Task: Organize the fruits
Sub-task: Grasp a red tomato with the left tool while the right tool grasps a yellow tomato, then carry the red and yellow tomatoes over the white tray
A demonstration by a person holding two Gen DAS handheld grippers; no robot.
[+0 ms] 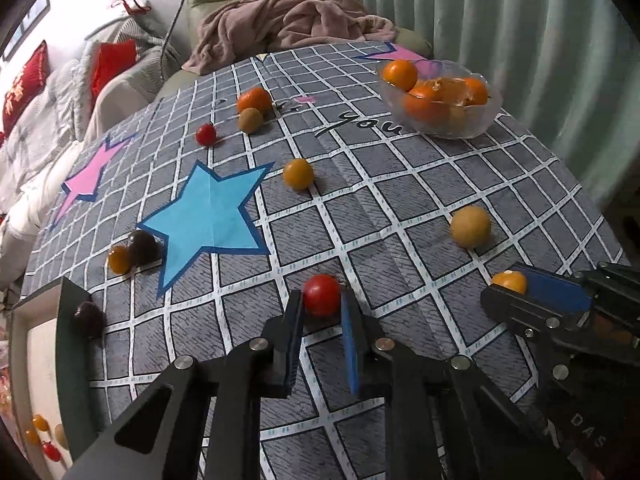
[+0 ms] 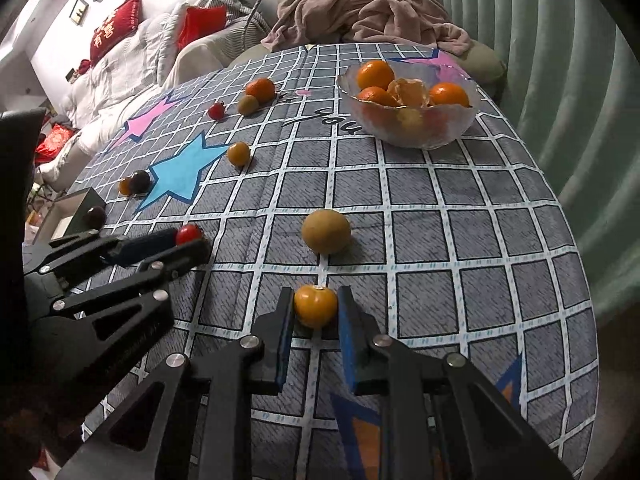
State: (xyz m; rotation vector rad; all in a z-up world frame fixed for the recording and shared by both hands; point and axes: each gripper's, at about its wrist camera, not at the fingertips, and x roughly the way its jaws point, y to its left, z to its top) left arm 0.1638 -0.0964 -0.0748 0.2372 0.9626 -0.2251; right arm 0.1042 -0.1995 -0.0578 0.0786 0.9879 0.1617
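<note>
My left gripper (image 1: 321, 300) has its two fingers around a red cherry tomato (image 1: 321, 294) that rests on the tablecloth; the pads sit at its sides. It also shows in the right wrist view (image 2: 188, 240) with the tomato (image 2: 189, 233). My right gripper (image 2: 315, 307) has its fingers around a yellow-orange tomato (image 2: 315, 305) on the cloth, with a small gap on the right side. In the left wrist view that fruit (image 1: 509, 281) peeks over the right gripper's fingers (image 1: 532, 300). A glass bowl (image 2: 460, 128) of oranges stands at the back right.
Loose fruit lies on the checked cloth: a tan round fruit (image 2: 326, 231), a yellow tomato (image 2: 239, 153), an orange (image 2: 260, 89) beside a kiwi (image 2: 248, 104), a small red tomato (image 2: 216, 111), dark plums (image 2: 140, 181). A dark tray (image 1: 72, 320) sits at the left edge.
</note>
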